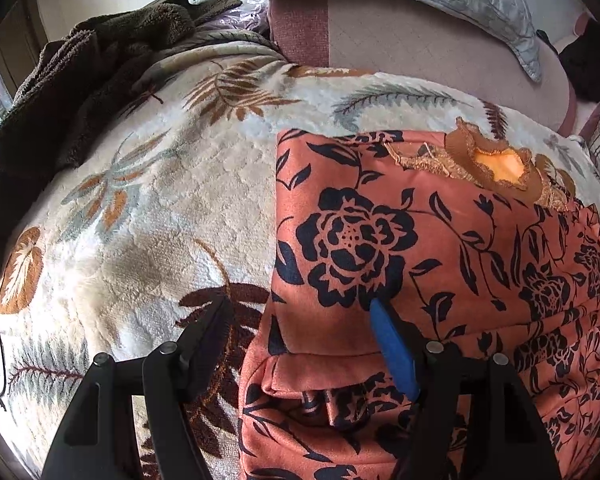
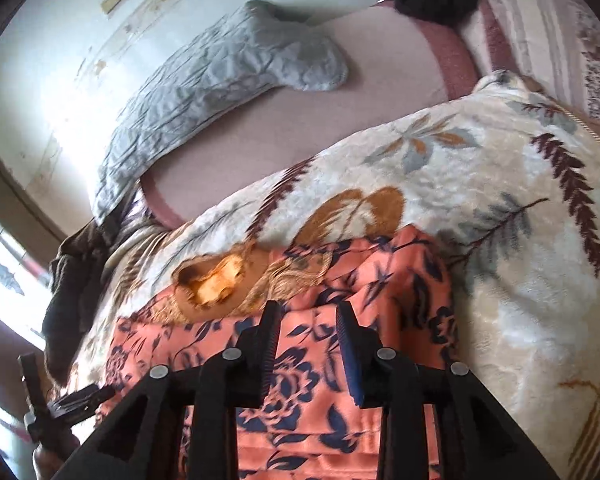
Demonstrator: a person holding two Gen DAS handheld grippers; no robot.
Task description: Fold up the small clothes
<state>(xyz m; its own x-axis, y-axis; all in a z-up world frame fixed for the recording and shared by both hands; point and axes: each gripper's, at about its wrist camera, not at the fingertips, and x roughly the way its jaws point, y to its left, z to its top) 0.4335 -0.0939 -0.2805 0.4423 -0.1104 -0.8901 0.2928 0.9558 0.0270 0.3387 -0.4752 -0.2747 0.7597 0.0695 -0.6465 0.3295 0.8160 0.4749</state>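
Your left gripper (image 1: 296,308) stands wide open over the left edge of the orange flowered garment (image 1: 440,240), holding nothing. Your right gripper (image 2: 306,312) hangs above that garment (image 2: 308,360) with its jaws parted a little and nothing between them. The garment lies folded on the leaf-patterned blanket (image 1: 160,200), filling the lower right of the left view and the lower centre of the right view.

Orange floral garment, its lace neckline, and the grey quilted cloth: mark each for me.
Orange floral garment (image 1: 380,240): left wrist view, on the large dark rose print.
Lace neckline (image 1: 500,164): left wrist view, on the pale opening inside the collar.
Grey quilted cloth (image 2: 220,68): right wrist view, on its quilted middle.
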